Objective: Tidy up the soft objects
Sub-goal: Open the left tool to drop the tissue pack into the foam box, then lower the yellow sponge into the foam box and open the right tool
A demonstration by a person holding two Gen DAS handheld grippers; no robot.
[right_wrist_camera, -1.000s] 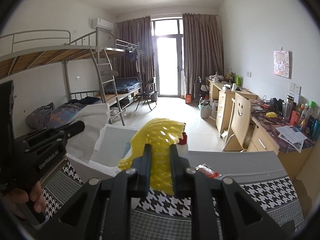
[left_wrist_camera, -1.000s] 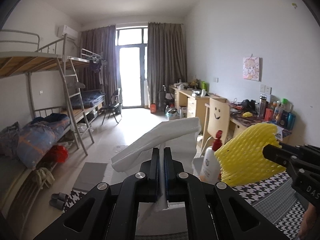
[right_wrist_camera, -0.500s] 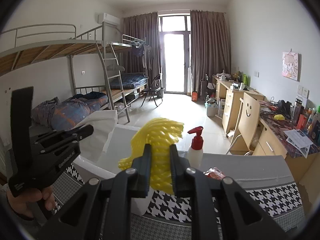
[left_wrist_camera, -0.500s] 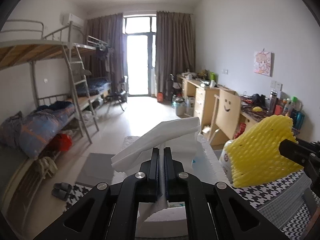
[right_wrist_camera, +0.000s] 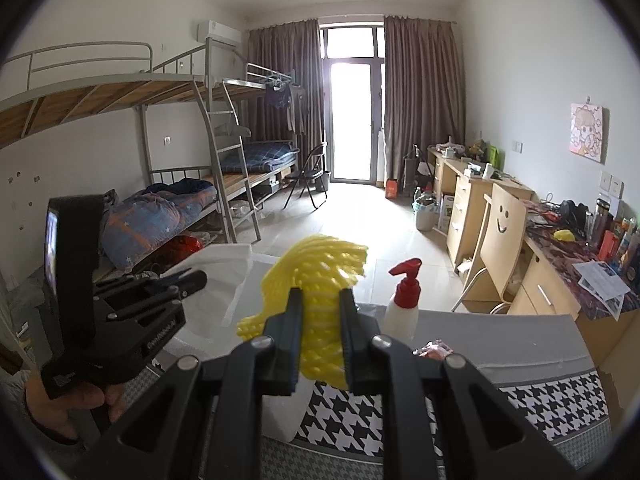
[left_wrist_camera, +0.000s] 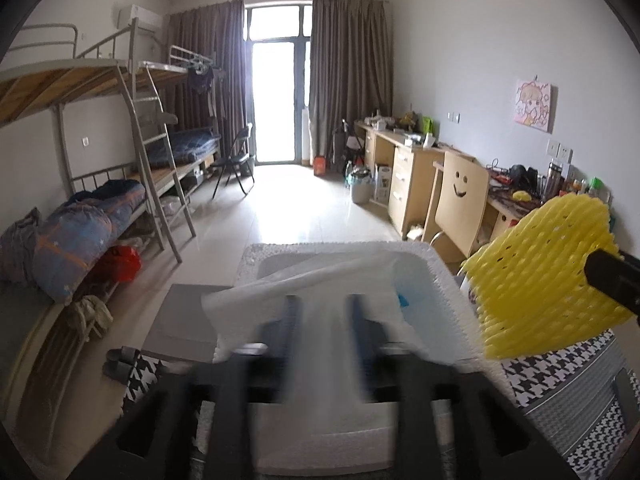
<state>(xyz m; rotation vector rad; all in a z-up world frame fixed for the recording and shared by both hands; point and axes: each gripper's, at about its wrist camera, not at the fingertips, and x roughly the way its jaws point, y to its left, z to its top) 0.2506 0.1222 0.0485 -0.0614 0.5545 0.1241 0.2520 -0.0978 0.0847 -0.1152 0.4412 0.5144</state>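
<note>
My left gripper [left_wrist_camera: 322,312] is blurred by motion; its jaws stand apart with a white foam sheet [left_wrist_camera: 316,296] draped between them, over a white foam box [left_wrist_camera: 440,272]. The left gripper [right_wrist_camera: 192,280] and the sheet [right_wrist_camera: 224,276] also show in the right wrist view. My right gripper [right_wrist_camera: 320,304] is shut on a yellow foam net [right_wrist_camera: 320,268], held above the houndstooth cloth [right_wrist_camera: 540,404]. The net [left_wrist_camera: 544,276] shows at the right of the left wrist view.
A white pump bottle with a red top [right_wrist_camera: 404,304] stands on the grey table [right_wrist_camera: 500,340], with a small red packet [right_wrist_camera: 434,348] beside it. Bunk beds [right_wrist_camera: 180,200] line the left wall, desks and a smiley chair [right_wrist_camera: 504,224] the right.
My left gripper's jaws have opened from shut on the white sheet, and the sheet has dropped lower over the box. The right gripper still holds the yellow net, slightly shifted.
</note>
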